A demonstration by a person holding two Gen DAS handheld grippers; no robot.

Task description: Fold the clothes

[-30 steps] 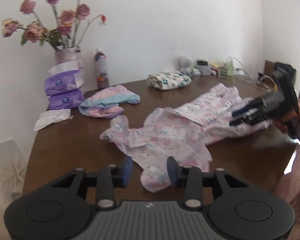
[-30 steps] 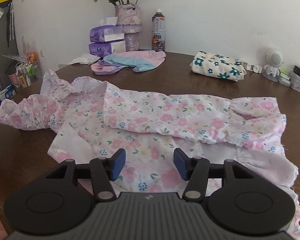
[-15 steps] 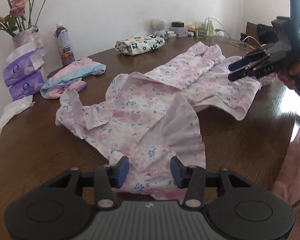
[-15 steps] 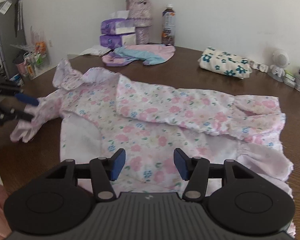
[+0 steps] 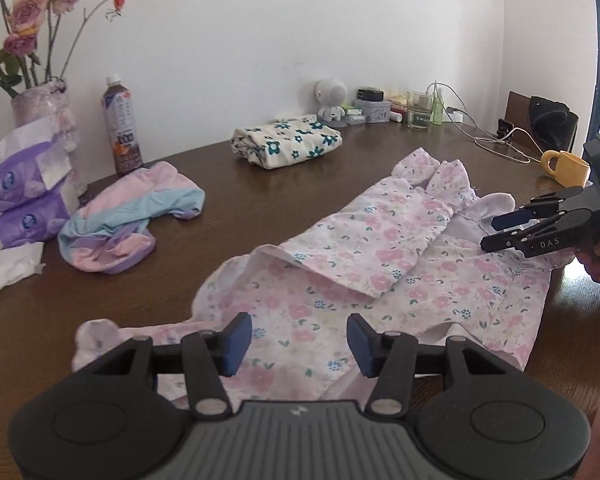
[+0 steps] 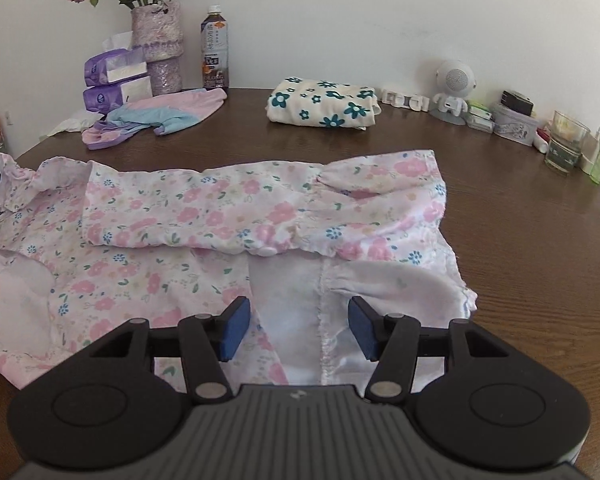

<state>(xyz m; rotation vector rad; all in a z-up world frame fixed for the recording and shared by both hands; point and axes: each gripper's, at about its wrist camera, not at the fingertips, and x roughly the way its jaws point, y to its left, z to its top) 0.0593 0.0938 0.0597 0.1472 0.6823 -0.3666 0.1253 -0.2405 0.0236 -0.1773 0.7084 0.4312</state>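
Pink flowery top (image 6: 204,216): It lies spread on the brown table (image 6: 520,240), in the middle of both pictures. One long side is already folded over on top of the rest.

My left gripper (image 5: 298,338): It is at the bottom of the left picture, over one end of the top. Its two blue pads are apart and hold nothing.

My right gripper (image 6: 298,330): It is at the bottom of the right picture, over the near edge where the white inside shows. Its pads are apart too, with nothing between them.

How it will feel: I think the cloth is thin, soft and very light. It will flop and bunch up, and it will not break.

Where to grab: I think the near edge is best, one gripper toward each end, pinching just that one layer so it lifts evenly.

Other clothes: A folded flowery cloth (image 6: 324,106) and a pink and blue heap (image 5: 132,220) sit farther back.
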